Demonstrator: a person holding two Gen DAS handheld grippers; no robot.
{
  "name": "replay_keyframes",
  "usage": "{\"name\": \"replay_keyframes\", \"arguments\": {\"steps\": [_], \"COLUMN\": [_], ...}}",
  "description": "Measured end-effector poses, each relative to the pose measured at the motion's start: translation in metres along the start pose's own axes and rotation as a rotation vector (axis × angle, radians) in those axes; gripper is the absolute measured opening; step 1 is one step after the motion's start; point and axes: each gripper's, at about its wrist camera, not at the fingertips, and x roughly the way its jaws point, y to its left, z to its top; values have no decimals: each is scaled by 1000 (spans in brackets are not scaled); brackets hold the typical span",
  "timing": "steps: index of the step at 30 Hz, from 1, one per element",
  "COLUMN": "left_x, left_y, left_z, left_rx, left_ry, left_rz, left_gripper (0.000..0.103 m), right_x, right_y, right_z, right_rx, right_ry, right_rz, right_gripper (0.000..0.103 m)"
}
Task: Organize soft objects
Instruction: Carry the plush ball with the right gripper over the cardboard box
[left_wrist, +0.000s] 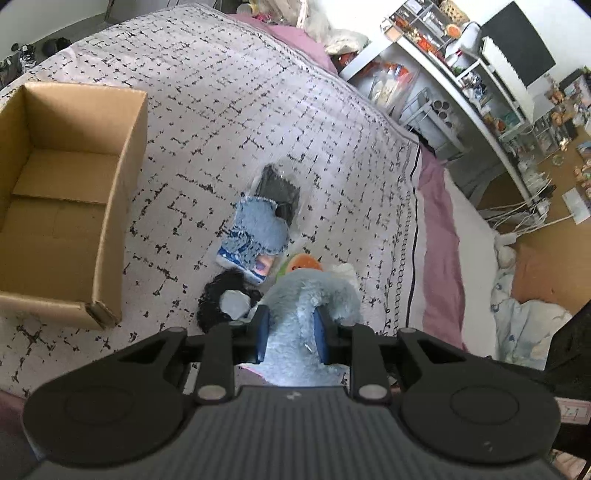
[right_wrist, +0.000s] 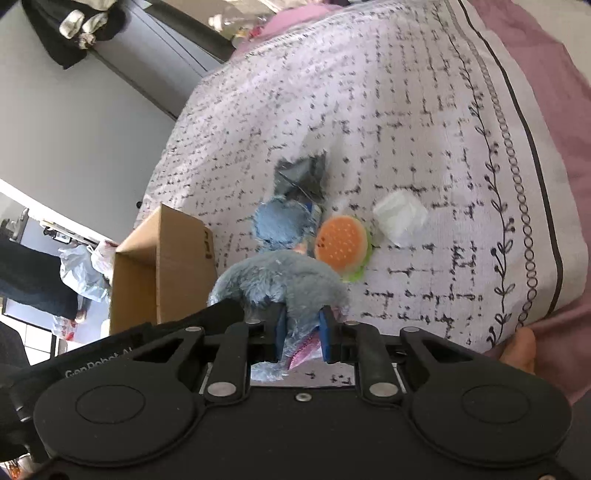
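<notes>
Left wrist view: the left hand-held gripper (left_wrist: 291, 332) is clamped on the fluffy grey-blue plush toy (left_wrist: 314, 295), ready for the open brown cardboard box (left_wrist: 110, 206) at ten o'clock on the bed.

Right wrist view: the right hand-held gripper (right_wrist: 302, 334) pinches the same plush, sharing its floppy bulk.

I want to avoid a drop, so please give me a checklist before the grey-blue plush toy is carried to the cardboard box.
1. Left gripper shut on the grey-blue plush toy: ok.
2. Right gripper shut on the same toy: ok.
3. Open brown cardboard box has free room inside: ok.
4. Toy clear of the round orange burger-shaped plush and the black furry item: cannot tell.
5. Toy fully lifted off the patterned white bedspread: cannot tell.
</notes>
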Motion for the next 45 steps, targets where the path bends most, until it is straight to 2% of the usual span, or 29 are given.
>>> {"name": "replay_keyframes", "arguments": {"steps": [10, 25, 35, 45], "left_x": [-38, -95, -113, -104], "left_y": [15, 76, 125, 168], "left_z": [18, 45, 52, 60], "left_rx": [1, -63, -120, -189], "left_ry": [-71, -163, -169, -125], "left_rz": [-6, 22, 56, 99], "left_gripper": [24, 24, 24, 24], "right_x": [-5, 17, 49, 90], "right_y": [47, 134, 172, 194], "right_z": [5, -1, -12, -19], "right_rx": [-44, -134, -158, -186], "right_ry": [-23, -9, 43, 123], "right_rz": [32, 91, 117, 108], "right_gripper": [19, 19, 19, 19]}}
